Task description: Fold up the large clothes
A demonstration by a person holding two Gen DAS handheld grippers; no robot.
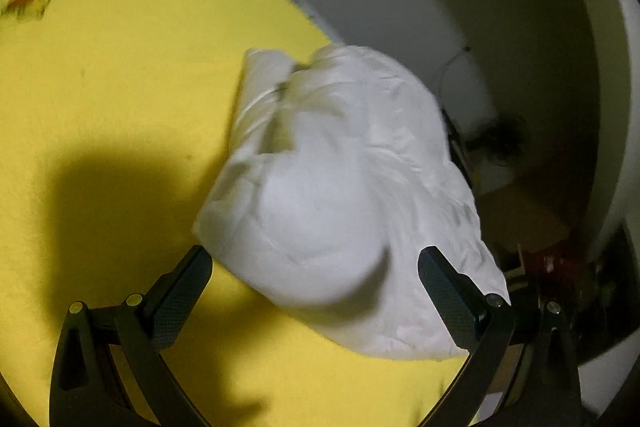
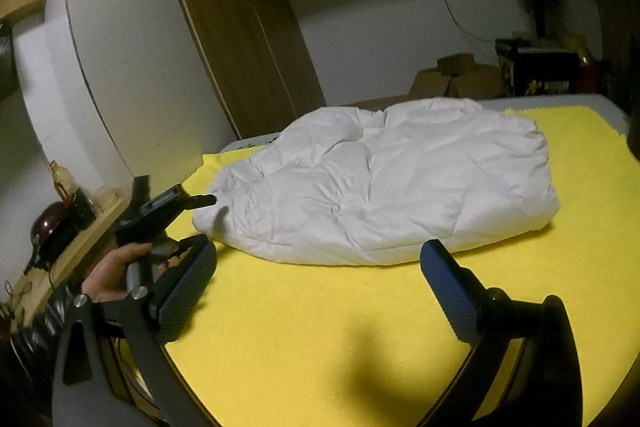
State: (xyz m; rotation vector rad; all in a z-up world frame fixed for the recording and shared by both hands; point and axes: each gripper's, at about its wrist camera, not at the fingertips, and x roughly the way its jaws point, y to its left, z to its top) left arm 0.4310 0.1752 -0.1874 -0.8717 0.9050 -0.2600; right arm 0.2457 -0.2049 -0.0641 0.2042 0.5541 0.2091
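Note:
A white puffy garment (image 1: 340,187) lies bundled in a folded heap on the yellow cloth (image 1: 120,107), near its right edge. My left gripper (image 1: 314,259) is open and empty, its fingers wide on either side of the garment's near end. In the right wrist view the same garment (image 2: 380,183) lies across the yellow cloth (image 2: 320,327). My right gripper (image 2: 318,253) is open and empty, just short of the garment's near edge. The left gripper (image 2: 200,201) shows there at the garment's left end, held by a hand.
A small printed label (image 1: 28,1) lies on the cloth at far left. Past the table stand a wooden wardrobe (image 2: 244,39), cardboard boxes (image 2: 460,77) and a dark crate (image 2: 536,67). A side shelf with bottles (image 2: 68,203) is at left.

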